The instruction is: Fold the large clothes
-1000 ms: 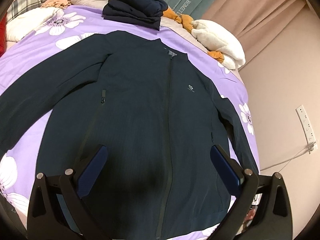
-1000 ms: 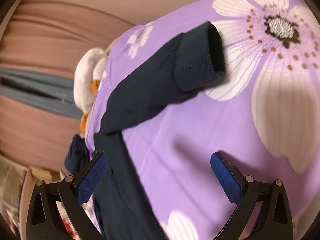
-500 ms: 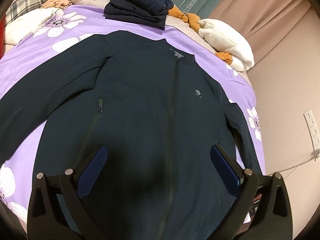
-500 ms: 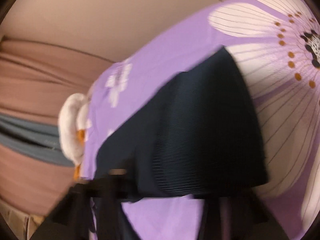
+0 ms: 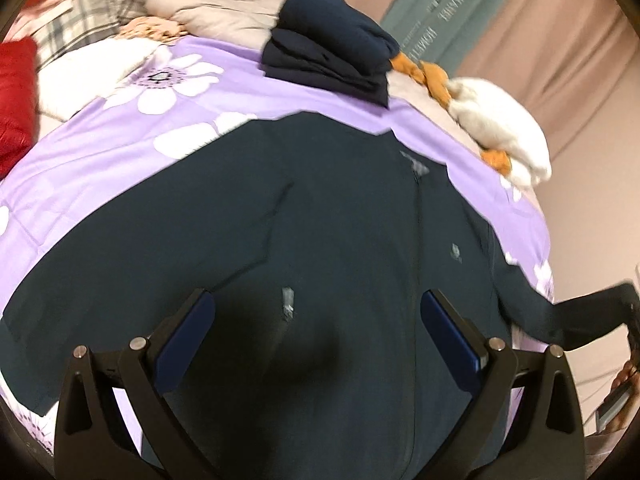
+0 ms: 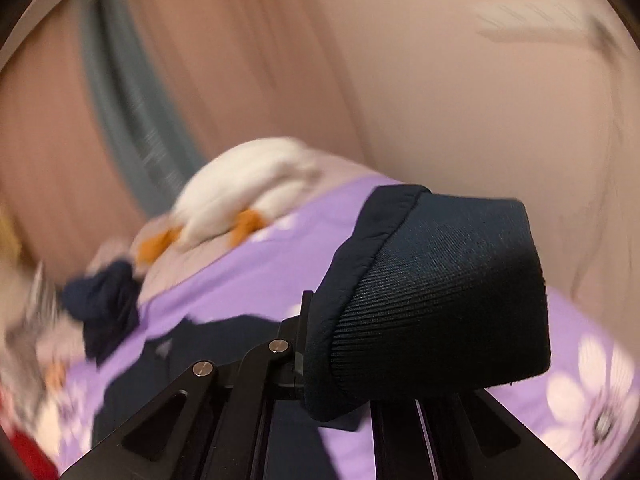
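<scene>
A dark navy zip jacket lies front up, spread on the purple flowered bedspread. My left gripper is open and empty, low over the jacket's lower front beside the zip. My right gripper is shut on the ribbed cuff of the jacket's right sleeve and holds it above the bed. In the left wrist view that sleeve stretches off the bed's right edge toward the right gripper.
A folded navy pile sits at the bed's far side, with white and orange clothes to its right. A red cushion and plaid fabric lie far left. Curtains and a wall stand behind.
My right gripper closed on the sleeve cuff and lifted it off the bedspread, swinging upward. My left gripper moved forward and lower over the jacket's front.
</scene>
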{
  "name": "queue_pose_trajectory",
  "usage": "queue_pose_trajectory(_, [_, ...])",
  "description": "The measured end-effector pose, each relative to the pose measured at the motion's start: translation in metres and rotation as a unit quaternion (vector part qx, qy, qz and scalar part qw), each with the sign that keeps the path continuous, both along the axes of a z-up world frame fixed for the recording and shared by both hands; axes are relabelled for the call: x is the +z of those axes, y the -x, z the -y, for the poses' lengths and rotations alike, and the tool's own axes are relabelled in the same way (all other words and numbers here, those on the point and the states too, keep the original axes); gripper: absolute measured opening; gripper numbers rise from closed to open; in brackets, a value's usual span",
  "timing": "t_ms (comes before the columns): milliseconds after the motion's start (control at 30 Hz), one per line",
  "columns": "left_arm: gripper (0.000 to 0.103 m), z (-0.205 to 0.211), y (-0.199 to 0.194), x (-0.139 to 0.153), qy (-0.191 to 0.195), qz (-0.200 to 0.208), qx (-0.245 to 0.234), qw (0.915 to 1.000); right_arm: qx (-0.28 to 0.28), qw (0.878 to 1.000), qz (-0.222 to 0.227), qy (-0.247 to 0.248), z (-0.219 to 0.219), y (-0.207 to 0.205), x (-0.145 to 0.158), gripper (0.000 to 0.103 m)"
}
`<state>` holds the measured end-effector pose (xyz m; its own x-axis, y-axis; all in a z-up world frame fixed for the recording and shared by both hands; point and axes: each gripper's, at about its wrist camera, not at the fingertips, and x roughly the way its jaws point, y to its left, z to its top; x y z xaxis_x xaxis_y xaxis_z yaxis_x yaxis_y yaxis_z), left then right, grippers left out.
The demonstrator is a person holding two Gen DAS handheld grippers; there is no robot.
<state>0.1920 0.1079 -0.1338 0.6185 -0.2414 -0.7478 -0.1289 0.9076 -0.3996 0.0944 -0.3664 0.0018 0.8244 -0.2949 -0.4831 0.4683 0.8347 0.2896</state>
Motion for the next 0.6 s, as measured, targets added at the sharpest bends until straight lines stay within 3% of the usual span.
queue_pose_trajectory(100, [0.103, -0.028, 0.002, 0.001, 0.026, 0.007, 0.026, 0.9993, 0.067, 0.995, -0.032, 0.073, -0.064, -0.038, 0.02, 0.008])
queue_pose_trajectory(167, [0.103, -0.044, 0.004, -0.001, 0.033, 0.006, 0.045, 0.9984, 0.135, 0.981, -0.049, 0.133, -0.127, -0.065, 0.02, 0.008])
queue_pose_trajectory(267, [0.103, -0.066, 0.005, -0.007, 0.03, -0.003, 0.069, 0.9971, 0.248, 0.947, -0.083, 0.185, -0.216, -0.092, -0.008, 0.008])
queue_pose_trajectory(400, [0.103, -0.088, 0.007, -0.019, 0.027, -0.016, 0.092, 0.9953, 0.352, 0.887, -0.147, 0.26, -0.313, -0.112, -0.08, 0.01])
queue_pose_trajectory(467, [0.103, -0.096, 0.007, -0.025, 0.02, -0.022, 0.098, 0.9947, 0.395, 0.846, -0.21, 0.291, -0.349, -0.113, -0.133, 0.032])
queue_pose_trajectory(500, [0.103, -0.099, 0.006, -0.029, 0.018, -0.027, 0.099, 0.9945, 0.408, 0.827, -0.241, 0.304, -0.361, -0.111, -0.16, 0.055])
queue_pose_trajectory(533, [0.103, -0.1, 0.005, -0.033, 0.019, -0.033, 0.098, 0.9945, 0.416, 0.814, -0.261, 0.311, -0.368, -0.11, -0.18, 0.063])
queue_pose_trajectory(600, [0.103, -0.099, 0.005, -0.038, 0.027, -0.036, 0.089, 0.995, 0.435, 0.792, -0.293, 0.312, -0.37, -0.107, -0.207, 0.063])
